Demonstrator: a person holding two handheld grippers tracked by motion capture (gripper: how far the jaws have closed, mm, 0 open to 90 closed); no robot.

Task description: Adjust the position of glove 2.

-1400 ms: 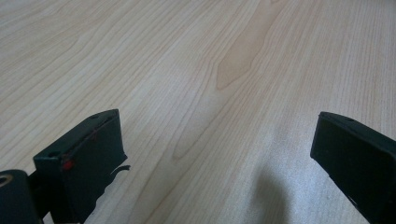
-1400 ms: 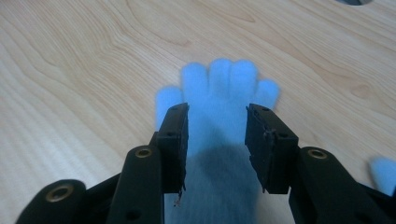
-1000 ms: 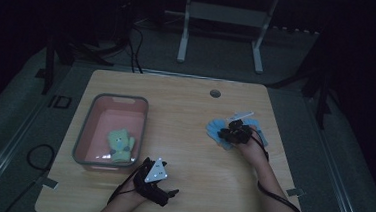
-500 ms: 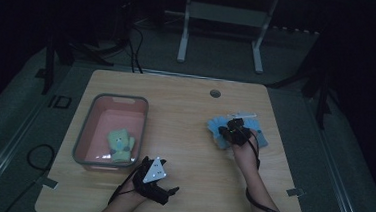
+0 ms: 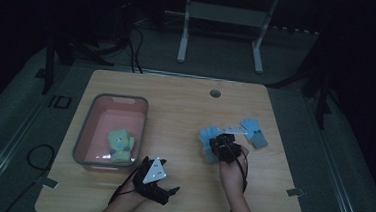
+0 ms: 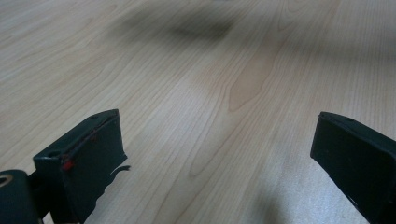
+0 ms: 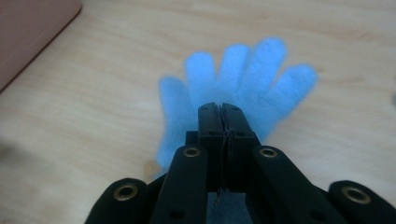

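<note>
Since a second ago the right hand-held gripper [image 5: 222, 144] has travelled leftward across the worktop [image 5: 176, 95], taking one light blue glove [image 7: 236, 88] along, away from the second blue glove [image 5: 254, 132], which has stayed near the right edge. Its jaws have just closed, and they now stand pressed together, pinching the cuff end of the light blue glove, whose fingers fan out beyond the tips in the right gripper view.

The wooden worktop is the largest thing here, with a small round hole [image 5: 215, 93] at its far side. On its left half stands a pink tub [image 5: 140, 113], and inside it lies a green glove [image 5: 121, 146]. The carried glove is right of centre, between the tub and the second glove, which lies flat just to its right. At the near edge, close by the tub's near right corner, the left hand-held gripper [image 5: 170, 191] rests with its jaws spread wide over bare wood and nothing between them.
</note>
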